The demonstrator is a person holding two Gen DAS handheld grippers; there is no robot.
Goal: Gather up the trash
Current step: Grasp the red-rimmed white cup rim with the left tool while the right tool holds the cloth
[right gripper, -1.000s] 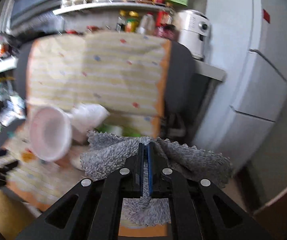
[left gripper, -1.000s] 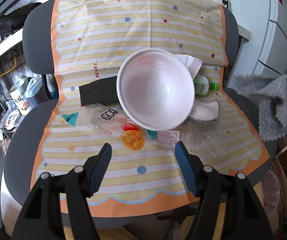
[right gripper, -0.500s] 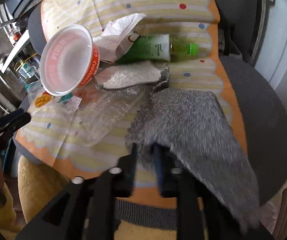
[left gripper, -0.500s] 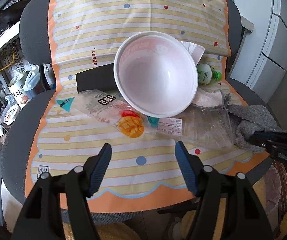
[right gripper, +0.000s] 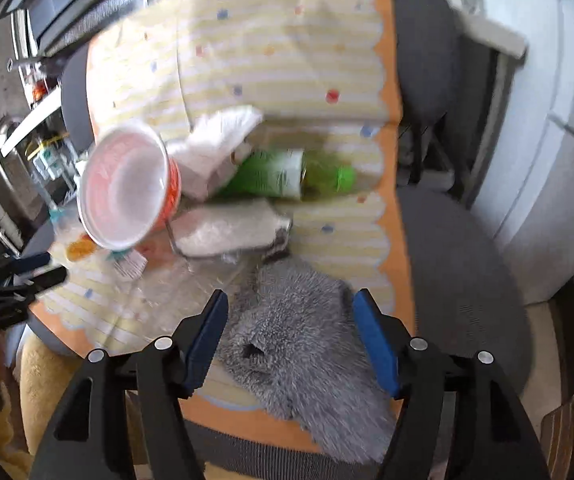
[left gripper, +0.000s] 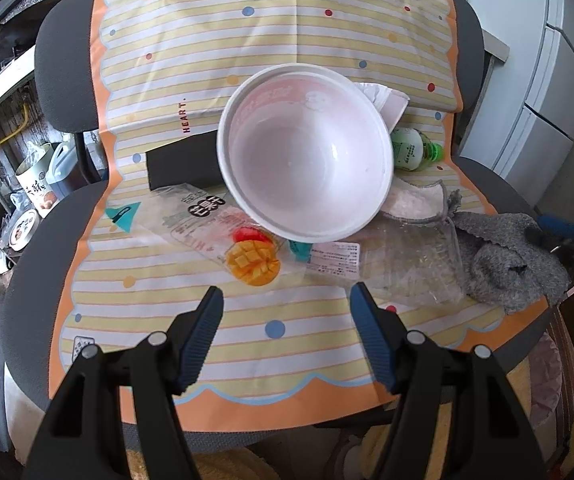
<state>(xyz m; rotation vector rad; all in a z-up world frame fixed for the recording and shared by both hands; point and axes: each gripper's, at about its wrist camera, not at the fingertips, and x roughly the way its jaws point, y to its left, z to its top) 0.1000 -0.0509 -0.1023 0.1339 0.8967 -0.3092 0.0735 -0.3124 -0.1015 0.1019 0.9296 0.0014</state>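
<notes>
Your right tool (right gripper: 289, 332) is opening, its blue pads clear of the grey cloth (right gripper: 307, 336) that lies between them on the seat's near corner, so let it spread fully and lift straight up so no pile snags. Your left tool (left gripper: 285, 334) hangs open and empty over the striped mat (left gripper: 247, 320). The trash sits mid-seat: the tilted white bowl (left gripper: 307, 160), the mango wrapper (left gripper: 223, 228), the clear plastic tray (left gripper: 411, 264), the green bottle (right gripper: 287, 174). Take the bowl's rim first, since it leans on the rest.

Grey chair (left gripper: 67, 40) beside a white fridge (left gripper: 559, 92).
</notes>
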